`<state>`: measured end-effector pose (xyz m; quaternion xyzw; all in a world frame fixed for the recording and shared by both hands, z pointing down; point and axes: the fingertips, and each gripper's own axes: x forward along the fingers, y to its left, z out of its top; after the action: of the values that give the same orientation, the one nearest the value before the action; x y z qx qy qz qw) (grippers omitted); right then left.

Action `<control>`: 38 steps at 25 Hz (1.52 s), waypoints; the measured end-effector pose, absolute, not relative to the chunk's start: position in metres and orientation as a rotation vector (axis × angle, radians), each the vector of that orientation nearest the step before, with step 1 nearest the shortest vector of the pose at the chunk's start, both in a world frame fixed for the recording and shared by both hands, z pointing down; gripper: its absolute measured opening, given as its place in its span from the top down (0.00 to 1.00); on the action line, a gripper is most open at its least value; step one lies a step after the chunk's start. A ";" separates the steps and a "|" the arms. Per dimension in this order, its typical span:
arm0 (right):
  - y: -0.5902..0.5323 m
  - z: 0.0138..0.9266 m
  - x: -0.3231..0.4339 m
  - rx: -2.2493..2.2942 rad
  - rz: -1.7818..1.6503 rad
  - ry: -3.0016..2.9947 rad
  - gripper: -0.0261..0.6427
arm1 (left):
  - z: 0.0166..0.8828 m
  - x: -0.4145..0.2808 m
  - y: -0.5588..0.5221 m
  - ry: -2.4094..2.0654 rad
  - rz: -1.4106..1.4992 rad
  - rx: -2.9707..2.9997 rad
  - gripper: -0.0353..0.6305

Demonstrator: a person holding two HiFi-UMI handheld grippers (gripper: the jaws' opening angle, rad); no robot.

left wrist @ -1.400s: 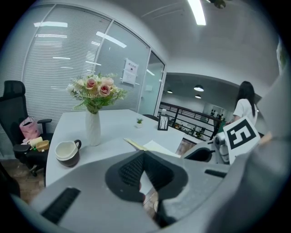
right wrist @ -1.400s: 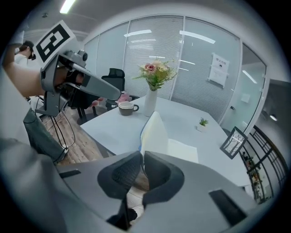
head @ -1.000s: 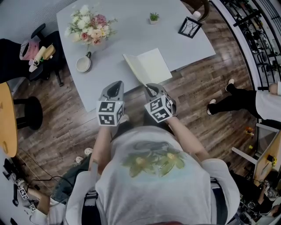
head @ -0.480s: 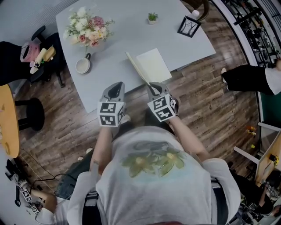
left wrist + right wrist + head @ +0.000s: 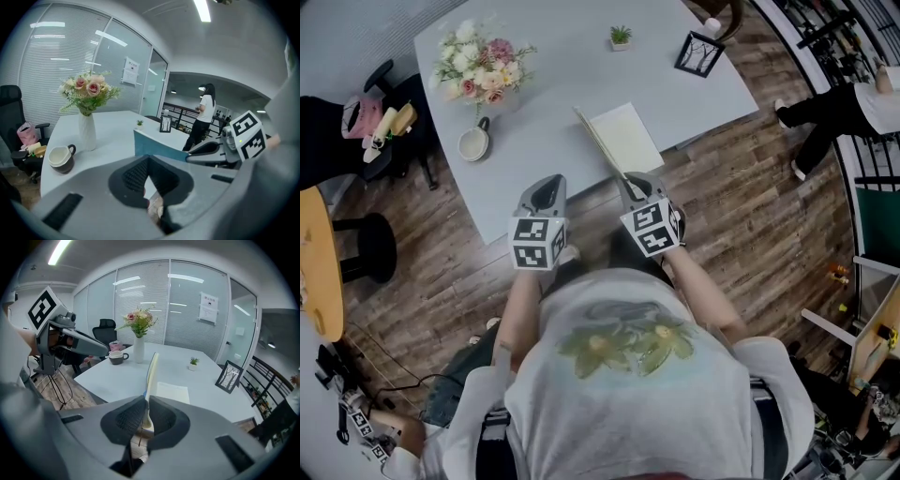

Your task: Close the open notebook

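Note:
The notebook (image 5: 630, 137) lies near the white table's front edge with its right page flat. Its left half (image 5: 598, 142) stands nearly upright, blue cover facing left, as the left gripper view shows the cover (image 5: 153, 145). My right gripper (image 5: 625, 182) is shut on the bottom edge of that raised half (image 5: 151, 373), and the flat page (image 5: 172, 392) lies to its right. My left gripper (image 5: 546, 192) hovers off the table's front edge, left of the notebook, jaws shut on nothing (image 5: 149, 177).
On the table (image 5: 534, 178) stand a vase of flowers (image 5: 483, 70), a mug (image 5: 475, 142), a small potted plant (image 5: 621, 36) and a picture frame (image 5: 698, 54). A black chair (image 5: 356, 122) is at the left. A person (image 5: 848, 103) walks at the far right.
The notebook's left half has swung from slanted open to nearly upright, toward the right page, with my right gripper following slightly right. The person in the background has walked further away.

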<state>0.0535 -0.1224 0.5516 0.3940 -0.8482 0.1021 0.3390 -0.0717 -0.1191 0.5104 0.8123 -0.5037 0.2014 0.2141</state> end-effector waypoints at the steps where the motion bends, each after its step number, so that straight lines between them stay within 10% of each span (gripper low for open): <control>1: -0.123 0.552 0.055 1.031 0.268 -2.207 0.90 | 0.511 -0.071 -0.119 -1.396 0.560 2.254 0.94; 38: -0.129 0.560 0.082 1.073 0.348 -2.171 0.90 | 0.519 -0.054 -0.137 -1.367 0.551 2.265 0.94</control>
<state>0.0820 -0.1286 0.5601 0.4124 -0.8344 0.1335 0.3404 -0.0543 -0.1367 0.5189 0.8180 -0.4937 0.1991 0.2179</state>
